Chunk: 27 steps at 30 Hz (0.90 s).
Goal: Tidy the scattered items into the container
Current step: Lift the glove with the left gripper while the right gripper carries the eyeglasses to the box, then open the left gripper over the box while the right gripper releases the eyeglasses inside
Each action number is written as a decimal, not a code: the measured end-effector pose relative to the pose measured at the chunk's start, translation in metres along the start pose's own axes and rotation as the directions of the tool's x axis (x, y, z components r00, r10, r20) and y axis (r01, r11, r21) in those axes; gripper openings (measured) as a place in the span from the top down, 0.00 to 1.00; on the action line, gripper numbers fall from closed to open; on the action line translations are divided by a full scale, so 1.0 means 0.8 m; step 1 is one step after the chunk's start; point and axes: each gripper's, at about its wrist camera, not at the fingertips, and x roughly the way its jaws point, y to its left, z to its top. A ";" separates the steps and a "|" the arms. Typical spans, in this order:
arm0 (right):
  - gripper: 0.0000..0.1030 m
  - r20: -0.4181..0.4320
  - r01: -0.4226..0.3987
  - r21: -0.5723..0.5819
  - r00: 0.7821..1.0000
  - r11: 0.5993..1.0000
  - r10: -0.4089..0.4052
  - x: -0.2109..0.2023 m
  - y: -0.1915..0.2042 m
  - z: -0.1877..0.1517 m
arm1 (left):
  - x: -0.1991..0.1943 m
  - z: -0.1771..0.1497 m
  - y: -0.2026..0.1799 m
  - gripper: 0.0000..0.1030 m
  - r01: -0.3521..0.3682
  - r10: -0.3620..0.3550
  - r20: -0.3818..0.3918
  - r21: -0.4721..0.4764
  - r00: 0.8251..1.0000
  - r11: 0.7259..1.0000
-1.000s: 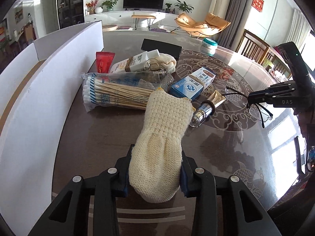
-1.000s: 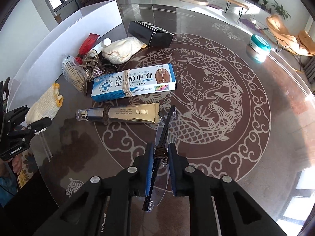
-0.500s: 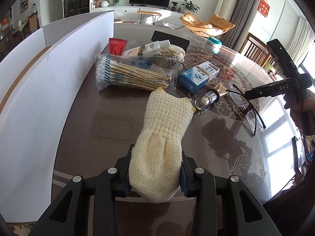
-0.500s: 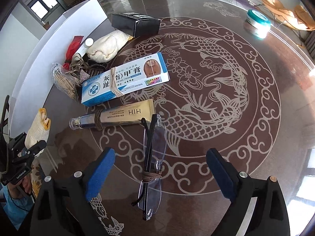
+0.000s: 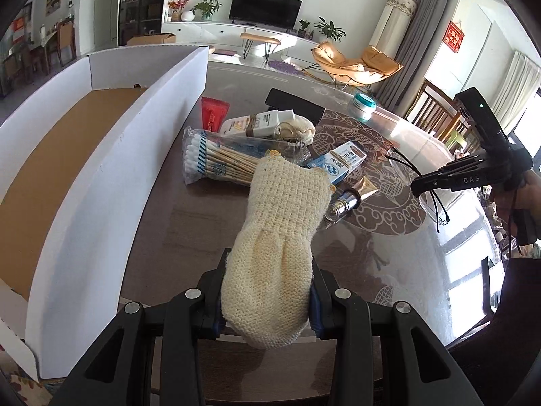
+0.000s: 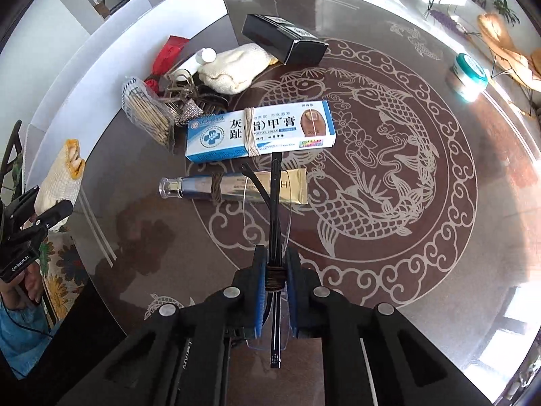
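Left gripper [image 5: 267, 299] clamped on a cream knitted mitt [image 5: 280, 237], mitt sticking out ahead of the pads, lifted off the glass table [image 5: 189, 237]. Right gripper [image 6: 274, 280] pinched tight on folded rimless glasses [image 6: 274, 209], held by the temples where a band wraps them, lenses hanging past the fingers.

Container: white cardboard box [image 5: 101, 169], just to the left gripper's left, long wall between mitt and the brown floor of the box.

Risks, my read:
- Glasses gripped on thin arms only; could pivot or slip out, or the lens could knock the gold tube [image 6: 236, 187] just ahead of the right gripper.
- Mitt is soft and floppy; trailing end may catch the box wall on the way over.
- Further ahead: swab bag [image 5: 216, 162], blue-white cream carton [image 6: 260, 135], black box [image 6: 284, 39] crowd the table; low swings could scatter them.
- Both hands heading for one box could collide.
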 end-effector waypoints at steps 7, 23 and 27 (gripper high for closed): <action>0.88 0.108 -0.082 -0.171 0.989 0.982 0.101 -0.059 0.135 0.112 | -0.066 0.040 0.109 0.64 -0.128 0.139 0.071 -0.140 0.988 0.982; 0.85 0.067 -0.118 -0.491 0.983 0.863 0.173 0.101 0.460 0.231 | -0.034 0.035 0.278 0.42 -0.431 0.409 -0.138 -0.313 0.902 0.846; 0.63 0.033 -0.049 -0.550 0.996 0.834 0.080 0.140 0.453 0.221 | -0.026 0.037 0.272 0.19 -0.460 0.440 -0.134 -0.263 0.888 0.848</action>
